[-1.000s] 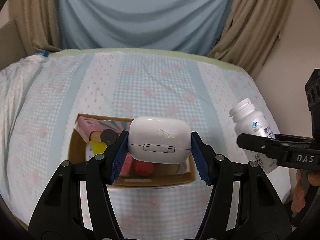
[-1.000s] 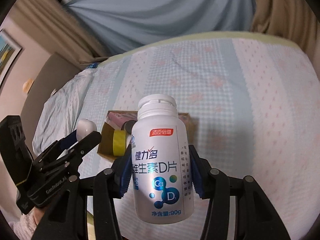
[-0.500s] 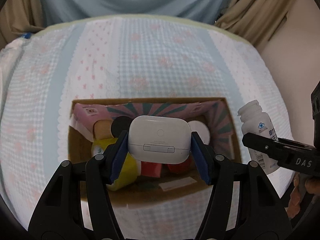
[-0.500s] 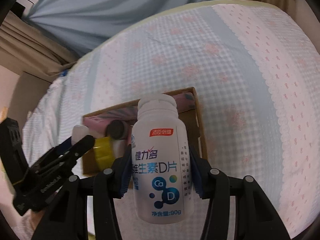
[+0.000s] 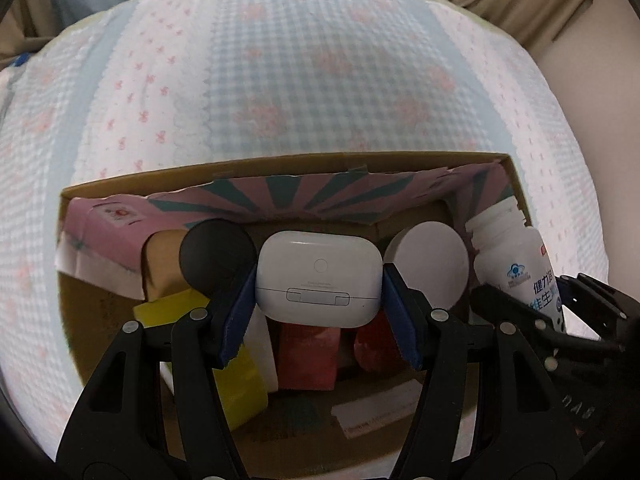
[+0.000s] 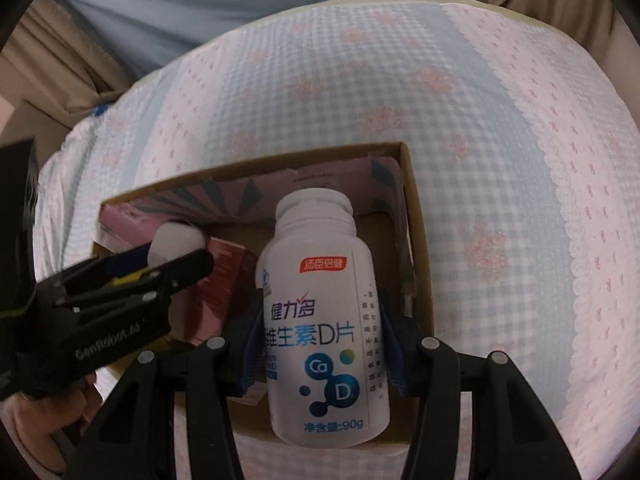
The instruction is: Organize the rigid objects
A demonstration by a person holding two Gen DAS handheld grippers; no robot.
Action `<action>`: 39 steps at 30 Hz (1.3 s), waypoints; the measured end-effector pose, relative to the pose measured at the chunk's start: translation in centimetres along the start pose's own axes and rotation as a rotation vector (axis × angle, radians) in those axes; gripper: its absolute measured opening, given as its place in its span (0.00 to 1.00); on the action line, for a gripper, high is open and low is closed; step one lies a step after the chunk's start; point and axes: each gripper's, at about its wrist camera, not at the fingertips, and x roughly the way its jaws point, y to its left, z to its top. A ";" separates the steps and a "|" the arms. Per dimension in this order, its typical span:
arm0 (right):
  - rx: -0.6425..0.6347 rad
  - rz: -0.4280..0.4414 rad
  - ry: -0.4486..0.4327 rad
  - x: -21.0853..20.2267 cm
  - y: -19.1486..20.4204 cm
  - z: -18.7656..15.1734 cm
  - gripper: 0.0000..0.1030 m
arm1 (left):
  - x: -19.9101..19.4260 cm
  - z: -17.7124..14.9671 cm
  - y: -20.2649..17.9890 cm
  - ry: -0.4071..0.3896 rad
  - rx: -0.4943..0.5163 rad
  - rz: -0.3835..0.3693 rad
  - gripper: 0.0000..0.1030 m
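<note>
Case [image 5: 318, 276]: smooth glossy white plastic; bottle [image 6: 324, 320]: glossy plastic; box [image 6: 420, 240]: matt brown cardboard; bedcover [image 5: 320, 80]: textured woven cloth.

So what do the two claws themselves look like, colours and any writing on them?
Both are matte black plastic with silver rivets and dark blue ribbed pads. The left claw shows white "GenRobot.AI" lettering and a yellow strip from the right view; the right claw has faint "DAS" lettering. No sleeve shows.
</note>
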 end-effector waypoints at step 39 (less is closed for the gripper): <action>-0.171 0.055 -0.153 -17.1 0.5 -3.7 0.98 | -20.5 -5.0 -4.8 -0.260 -0.067 0.122 1.00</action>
